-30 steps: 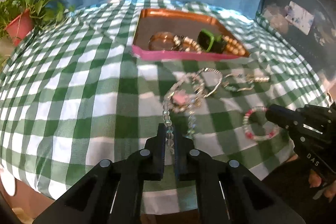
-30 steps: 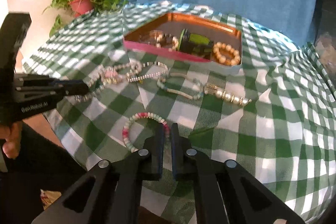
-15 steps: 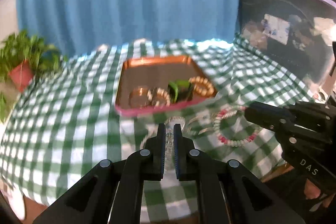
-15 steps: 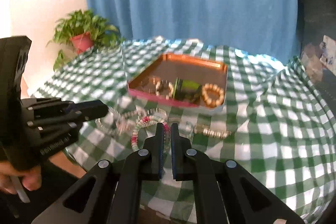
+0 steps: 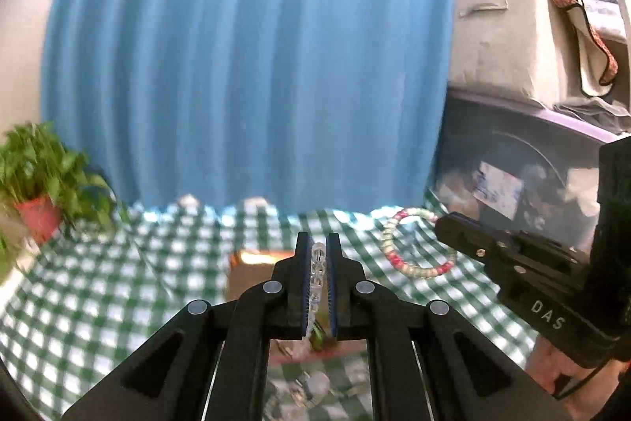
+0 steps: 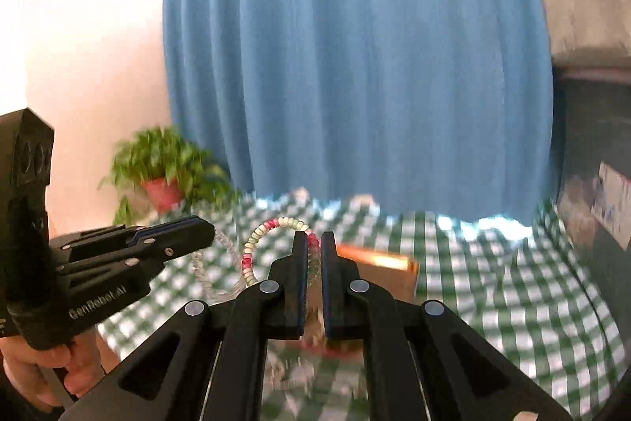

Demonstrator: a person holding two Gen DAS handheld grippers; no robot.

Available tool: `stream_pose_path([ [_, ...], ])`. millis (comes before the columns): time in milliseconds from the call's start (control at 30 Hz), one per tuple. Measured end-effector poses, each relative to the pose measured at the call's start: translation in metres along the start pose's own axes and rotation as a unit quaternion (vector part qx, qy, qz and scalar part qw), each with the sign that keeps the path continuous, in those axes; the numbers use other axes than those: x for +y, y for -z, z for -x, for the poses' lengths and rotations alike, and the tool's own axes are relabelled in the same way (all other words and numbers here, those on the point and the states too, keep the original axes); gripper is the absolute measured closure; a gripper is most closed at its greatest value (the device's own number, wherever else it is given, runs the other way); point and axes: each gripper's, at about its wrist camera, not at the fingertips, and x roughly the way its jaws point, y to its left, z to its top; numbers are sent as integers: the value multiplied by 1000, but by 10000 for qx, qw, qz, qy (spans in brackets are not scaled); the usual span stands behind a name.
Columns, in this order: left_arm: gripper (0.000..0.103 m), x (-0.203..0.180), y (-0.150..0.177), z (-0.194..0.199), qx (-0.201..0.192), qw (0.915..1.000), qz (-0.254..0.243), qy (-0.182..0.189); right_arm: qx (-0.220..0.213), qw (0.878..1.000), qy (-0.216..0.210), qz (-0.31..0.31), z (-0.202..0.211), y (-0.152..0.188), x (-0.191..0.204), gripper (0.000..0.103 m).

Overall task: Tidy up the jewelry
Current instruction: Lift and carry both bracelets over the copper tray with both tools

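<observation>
My left gripper (image 5: 318, 243) is shut on a clear bead bracelet (image 5: 316, 265) and holds it high above the checked table. It also shows in the right wrist view (image 6: 207, 233), with the clear beads (image 6: 201, 271) hanging from it. My right gripper (image 6: 311, 241) is shut on a pink, white and green bead bracelet (image 6: 252, 251), lifted in the air; it also shows in the left wrist view (image 5: 439, 225) with that bracelet (image 5: 410, 265). The copper tray (image 6: 378, 263) lies below, mostly hidden behind the fingers.
A green-and-white checked cloth (image 5: 118, 283) covers the table. A potted plant (image 5: 39, 184) stands at the back left. A blue curtain (image 5: 244, 66) hangs behind. Dark boxes and a grey bin (image 5: 508, 38) stand to the right. More jewelry lies blurred below the fingers (image 5: 311, 385).
Both grippers have lifted their bracelets off the cloth and risen well above the table. The views have tilted up, so the tray has dropped low in both frames.
</observation>
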Motion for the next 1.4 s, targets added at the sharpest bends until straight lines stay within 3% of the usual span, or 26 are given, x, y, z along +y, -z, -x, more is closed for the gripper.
stream_pose_path([
  [67,96,3,-4,-6,-65,10000,-25,-17,-70,9999,-94,-21,-11,-7,-1,98],
  [267,95,16,17,-59,280,9990,326,136,123,9995,-198,-202,-59,8,-19,98],
  [500,95,30,53,-141,915,9945,465,223,823,9962,-196,-192,-131,52,-47,98],
  [733,95,65,79,-209,1497,9809,1142,497,1146,9928,12,-342,-177,78,-78,98],
  [833,95,73,91,-228,1659,9797,1072,342,1284,9907,45,-446,-190,84,-85,98],
  [967,95,96,117,-249,2028,9692,1390,163,1582,9862,138,-468,-209,99,-91,98],
  [1067,95,108,123,-256,2128,9661,1460,9,1737,9834,163,-498,-219,106,-91,98],
  [1300,95,111,142,-273,2576,9591,997,-623,2289,9719,479,-266,-247,128,-83,98],
  [1400,96,113,147,-275,2642,9572,967,-680,2537,9652,584,-252,-256,138,-81,98],
])
